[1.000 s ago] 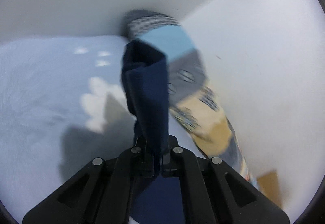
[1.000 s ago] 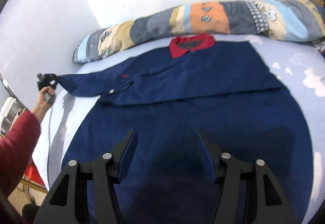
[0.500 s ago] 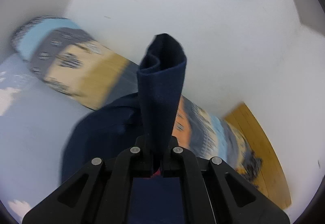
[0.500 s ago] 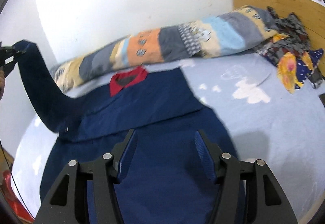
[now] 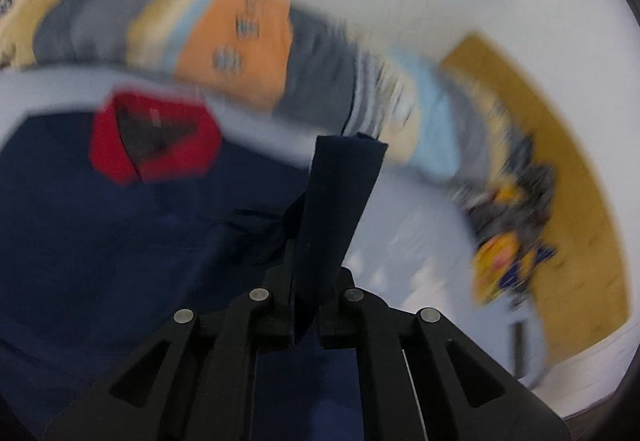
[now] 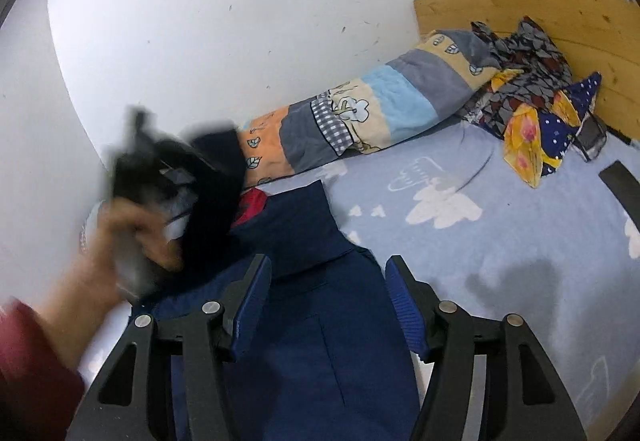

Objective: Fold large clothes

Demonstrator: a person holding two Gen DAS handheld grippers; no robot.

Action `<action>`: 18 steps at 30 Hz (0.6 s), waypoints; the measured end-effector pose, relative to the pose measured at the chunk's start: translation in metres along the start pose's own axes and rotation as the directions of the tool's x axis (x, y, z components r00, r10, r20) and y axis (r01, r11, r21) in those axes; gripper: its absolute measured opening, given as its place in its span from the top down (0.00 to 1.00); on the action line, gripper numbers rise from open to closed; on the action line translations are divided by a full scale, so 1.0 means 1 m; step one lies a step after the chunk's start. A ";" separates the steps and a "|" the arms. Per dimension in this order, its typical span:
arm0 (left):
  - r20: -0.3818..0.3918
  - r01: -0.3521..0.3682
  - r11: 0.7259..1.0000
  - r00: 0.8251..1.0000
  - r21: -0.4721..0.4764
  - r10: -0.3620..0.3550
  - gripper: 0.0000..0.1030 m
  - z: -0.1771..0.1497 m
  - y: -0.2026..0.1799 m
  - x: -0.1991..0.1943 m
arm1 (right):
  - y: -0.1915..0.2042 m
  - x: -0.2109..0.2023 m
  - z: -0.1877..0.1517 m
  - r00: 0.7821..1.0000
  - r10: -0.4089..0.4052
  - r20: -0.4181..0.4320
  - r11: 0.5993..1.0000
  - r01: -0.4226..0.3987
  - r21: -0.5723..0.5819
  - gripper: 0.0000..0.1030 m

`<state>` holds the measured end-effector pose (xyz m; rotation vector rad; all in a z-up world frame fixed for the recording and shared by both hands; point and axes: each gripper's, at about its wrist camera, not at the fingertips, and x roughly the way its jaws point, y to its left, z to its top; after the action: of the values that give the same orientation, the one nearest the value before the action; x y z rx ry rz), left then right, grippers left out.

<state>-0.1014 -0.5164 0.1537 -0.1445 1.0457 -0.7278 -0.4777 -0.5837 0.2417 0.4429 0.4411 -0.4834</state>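
Sleeve (image 5: 336, 201) swung over shirt (image 6: 320, 341), left claw (image 5: 306, 305) clamped

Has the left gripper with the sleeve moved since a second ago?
Yes. In the right wrist view the left gripper, shut on the navy sleeve, swung from the bed's left edge inward, toward the red collar.

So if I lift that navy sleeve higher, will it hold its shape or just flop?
Likely floppy: the navy sleeve droops and creases from the shut left tongs. Probably light, since one pinch carries it. It may drag the navy garment along.
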 end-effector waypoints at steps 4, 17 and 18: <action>-0.109 -0.109 0.993 0.988 0.035 0.112 0.89 -0.055 -0.003 0.067 | -0.007 -0.005 0.001 1.000 0.000 0.012 1.000 0.000 0.002 0.39; 0.039 -0.220 0.921 0.975 0.322 0.219 0.16 -0.030 -0.004 -0.027 | -0.017 -0.008 0.005 1.000 0.001 0.022 0.998 -0.002 0.059 0.39; 0.056 -0.313 0.899 0.949 0.308 0.311 0.16 -0.031 0.017 -0.026 | -0.016 -0.007 0.004 1.000 -0.003 0.017 0.999 0.002 0.055 0.39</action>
<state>-0.1267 -0.4813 0.1493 0.2918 0.9064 -0.5895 -0.4902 -0.5962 0.2439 0.4904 0.4131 -0.5025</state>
